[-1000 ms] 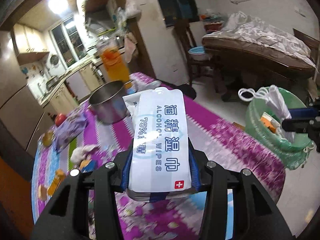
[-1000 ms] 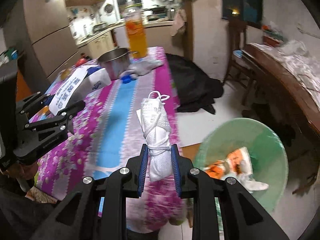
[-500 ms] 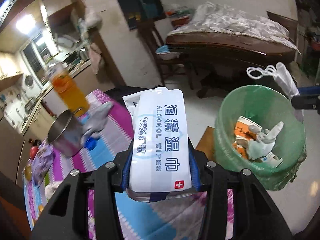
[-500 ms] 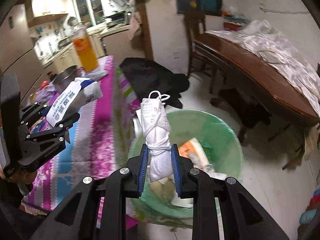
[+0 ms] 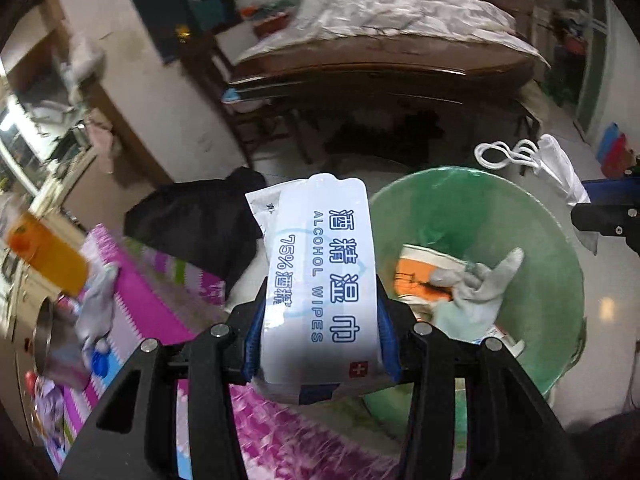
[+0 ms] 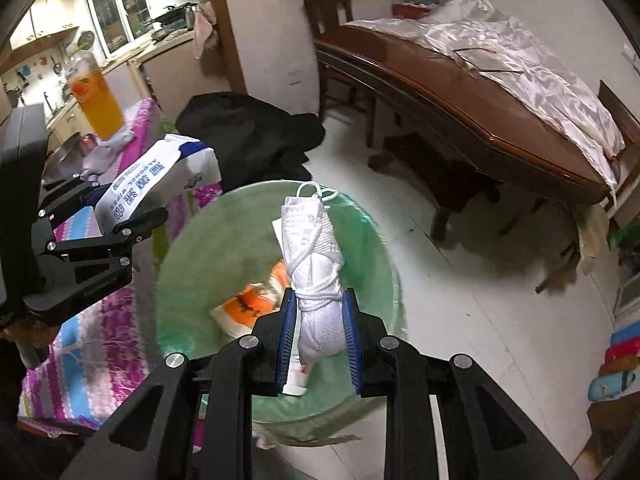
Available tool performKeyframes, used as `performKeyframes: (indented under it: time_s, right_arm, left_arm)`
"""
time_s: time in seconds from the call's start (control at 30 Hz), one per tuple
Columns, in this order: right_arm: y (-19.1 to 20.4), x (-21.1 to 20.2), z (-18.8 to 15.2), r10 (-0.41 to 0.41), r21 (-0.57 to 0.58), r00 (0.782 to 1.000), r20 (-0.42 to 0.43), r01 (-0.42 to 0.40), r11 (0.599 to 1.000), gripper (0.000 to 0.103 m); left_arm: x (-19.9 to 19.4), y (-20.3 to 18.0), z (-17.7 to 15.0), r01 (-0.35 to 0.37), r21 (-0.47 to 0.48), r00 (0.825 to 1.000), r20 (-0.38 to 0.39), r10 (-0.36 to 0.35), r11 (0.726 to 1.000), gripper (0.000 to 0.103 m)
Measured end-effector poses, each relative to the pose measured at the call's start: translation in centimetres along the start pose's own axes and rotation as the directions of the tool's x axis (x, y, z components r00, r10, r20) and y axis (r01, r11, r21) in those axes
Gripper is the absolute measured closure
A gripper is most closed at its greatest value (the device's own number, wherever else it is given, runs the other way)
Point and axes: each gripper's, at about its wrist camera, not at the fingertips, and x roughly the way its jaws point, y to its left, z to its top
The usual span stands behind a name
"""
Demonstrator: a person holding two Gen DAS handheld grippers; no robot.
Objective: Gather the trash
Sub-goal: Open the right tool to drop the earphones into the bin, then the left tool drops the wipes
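My left gripper [image 5: 320, 344] is shut on a white alcohol wipes pack [image 5: 324, 276] and holds it at the table's edge, beside the green-lined trash bin [image 5: 560, 248]. The pack also shows in the right wrist view [image 6: 156, 184]. My right gripper [image 6: 318, 332] is shut on a rolled white face mask [image 6: 316, 268] wound with its ear loops, directly above the bin [image 6: 224, 240]. The mask also shows at the right of the left wrist view [image 5: 556, 168]. The bin holds an orange-and-white carton [image 5: 416, 276] and a grey glove [image 5: 476, 292].
The table with the pink, purple and blue cloth [image 5: 160, 308] is at the left, with a steel pot [image 5: 48, 344], an orange drink bottle [image 6: 96, 100] and grey cloth on it. A black garment [image 6: 248, 132] lies past it. A dark wooden table [image 6: 460, 92] stands beyond.
Both grippers have swung from over the table towards the bin. The mask now hangs over the bin's middle and the wipes pack is nearer its rim. Both grips are unchanged.
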Motion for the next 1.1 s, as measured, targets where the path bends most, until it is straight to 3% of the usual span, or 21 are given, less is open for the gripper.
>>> performKeyframes:
  time_s: [0.43, 0.73, 1.1]
  right_arm:
    - [-0.3, 1.2, -0.5, -0.041, -0.004, 0.994, -0.106, 0.041, 0.999, 0.079]
    - [0.0, 2.0, -0.7, -0.039, 0.004, 0.987, -0.153, 0.040, 0.999, 0.079]
    - [0.7, 2.0, 0.0, -0.031, -0.026, 0.988, -0.149, 0.027, 0.999, 0.081]
  left_arm:
    - [1.5, -3.5, -0.2, 0.076, 0.057, 0.996, -0.039, -0.074, 0.995, 0.059]
    - [1.5, -4.0, -0.4, 0.066, 0.076, 0.997, -0.042, -0.062, 0.995, 0.059]
    - [1.7, -3.9, -0.2, 0.061, 0.059, 0.997, -0.042, -0.059, 0.996, 0.056]
